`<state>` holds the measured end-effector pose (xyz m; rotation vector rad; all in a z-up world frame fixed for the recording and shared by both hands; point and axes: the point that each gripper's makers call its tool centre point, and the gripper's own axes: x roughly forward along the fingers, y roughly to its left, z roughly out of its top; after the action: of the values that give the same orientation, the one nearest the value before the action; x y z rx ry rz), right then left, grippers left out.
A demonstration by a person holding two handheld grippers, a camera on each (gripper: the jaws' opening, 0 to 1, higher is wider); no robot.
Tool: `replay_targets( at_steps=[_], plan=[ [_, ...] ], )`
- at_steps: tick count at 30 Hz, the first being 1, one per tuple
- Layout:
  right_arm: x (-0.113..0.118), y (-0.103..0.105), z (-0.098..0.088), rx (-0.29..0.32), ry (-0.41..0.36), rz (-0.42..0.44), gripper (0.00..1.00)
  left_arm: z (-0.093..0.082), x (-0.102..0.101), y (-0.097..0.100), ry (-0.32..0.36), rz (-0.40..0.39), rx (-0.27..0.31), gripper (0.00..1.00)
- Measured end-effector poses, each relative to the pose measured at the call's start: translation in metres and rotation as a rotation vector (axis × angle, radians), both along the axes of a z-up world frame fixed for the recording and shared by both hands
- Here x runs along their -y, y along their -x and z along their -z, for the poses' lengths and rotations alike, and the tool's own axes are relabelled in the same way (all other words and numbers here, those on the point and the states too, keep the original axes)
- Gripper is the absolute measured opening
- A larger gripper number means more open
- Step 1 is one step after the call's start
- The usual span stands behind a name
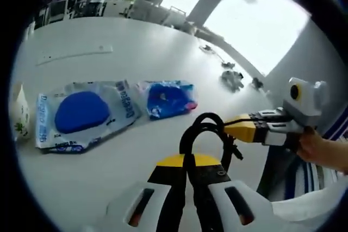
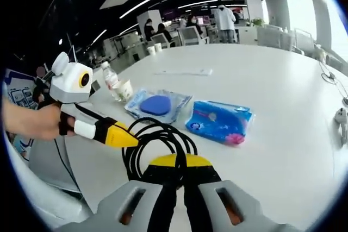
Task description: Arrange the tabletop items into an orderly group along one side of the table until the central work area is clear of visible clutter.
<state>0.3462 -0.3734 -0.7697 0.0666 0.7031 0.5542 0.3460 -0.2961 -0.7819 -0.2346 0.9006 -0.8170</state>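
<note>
- The table (image 2: pixel 261 74) has a smooth, pale surface with a soft sheen that picks up window light.
- The clear packet (image 1: pixel 81 113) is glossy, crinkled plastic film over a matt blue pad.
- The blue packet (image 2: pixel 220 121) is shiny printed plastic wrap, wrinkled at its edges.
- The black cable (image 2: pixel 157 145) looks like smooth rubbery sheathing with a dull shine.
- The left gripper (image 1: pixel 190 188) and right gripper (image 2: pixel 179 188) have matt black jaws, yellow plastic tips and smooth grey-white plastic shells.
- The bottle (image 2: pixel 111 80) is clear plastic.
</note>
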Motion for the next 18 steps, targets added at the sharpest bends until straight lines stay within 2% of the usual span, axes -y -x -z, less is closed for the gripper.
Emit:
replay_targets(
  at_steps=[7,18],
  plan=[
    [0.012,-0.003,0.008,-0.018,-0.006,0.021,0.00,0.010,0.013,-0.006,-0.004,0.012,-0.021,0.00],
    [0.017,-0.016,0.024,-0.047,-0.014,0.014,0.00,0.023,0.018,-0.016,-0.024,0.002,-0.040,0.00]
  ],
)
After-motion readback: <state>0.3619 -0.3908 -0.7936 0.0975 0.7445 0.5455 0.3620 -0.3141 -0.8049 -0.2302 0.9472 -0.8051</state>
